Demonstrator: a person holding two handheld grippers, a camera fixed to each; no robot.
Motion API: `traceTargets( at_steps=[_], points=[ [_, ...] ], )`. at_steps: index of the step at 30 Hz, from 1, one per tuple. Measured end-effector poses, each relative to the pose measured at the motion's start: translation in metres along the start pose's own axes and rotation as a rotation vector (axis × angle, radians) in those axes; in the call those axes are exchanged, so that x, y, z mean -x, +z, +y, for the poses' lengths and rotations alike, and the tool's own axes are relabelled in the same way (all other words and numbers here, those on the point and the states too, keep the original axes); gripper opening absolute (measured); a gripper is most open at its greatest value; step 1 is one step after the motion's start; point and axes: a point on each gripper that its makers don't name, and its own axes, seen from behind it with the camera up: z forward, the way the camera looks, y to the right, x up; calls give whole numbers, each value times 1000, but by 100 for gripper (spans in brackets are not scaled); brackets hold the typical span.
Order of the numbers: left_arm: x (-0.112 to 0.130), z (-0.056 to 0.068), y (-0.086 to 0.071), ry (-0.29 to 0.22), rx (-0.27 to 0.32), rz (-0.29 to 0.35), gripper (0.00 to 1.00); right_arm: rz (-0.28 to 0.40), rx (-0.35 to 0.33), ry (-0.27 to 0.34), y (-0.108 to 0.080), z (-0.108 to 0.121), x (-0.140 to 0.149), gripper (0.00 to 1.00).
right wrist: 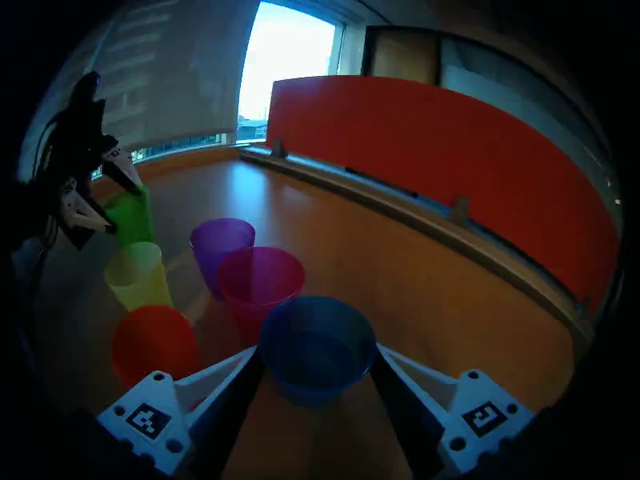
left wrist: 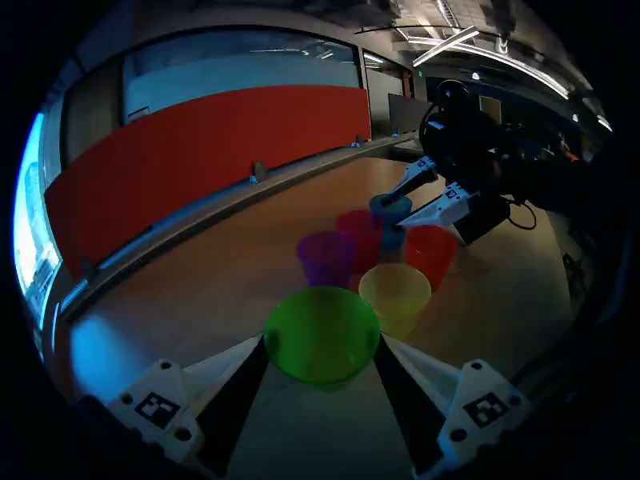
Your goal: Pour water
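Water cups crowd a wooden table (left wrist: 200,280). At left, the left gripper (left wrist: 322,344) pinches a green cup (left wrist: 322,328) on both sides, upright, just beside a yellow cup (left wrist: 394,290). A purple cup (left wrist: 326,258), a pink cup (left wrist: 362,232) and a red cup (left wrist: 430,250) stand between. At right, the right gripper (right wrist: 316,356) pinches a blue cup (right wrist: 316,340); whether it holds water is unclear. Risk: tipping either cup over this tight cluster could knock neighbours or spill onto the table.

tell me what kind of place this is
Probably an office or lab workroom: a long wooden table backed by a red divider panel, a big window, and strip lights on the ceiling.
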Motion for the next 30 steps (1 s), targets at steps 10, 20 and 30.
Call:
traceTargets(
  at_steps=[10,20,30],
  points=[
    [-16,-3,-10,-25,-24,55,87,102,29,45,-26,-3,-35,91],
    [-43,-1,-27,-47,-44,145,87,206,40,54,-57,-20,-76,91],
    [-67,-1,-53,-94,-59,246,87,311,55,70,-85,-41,-109,91]
  ],
)
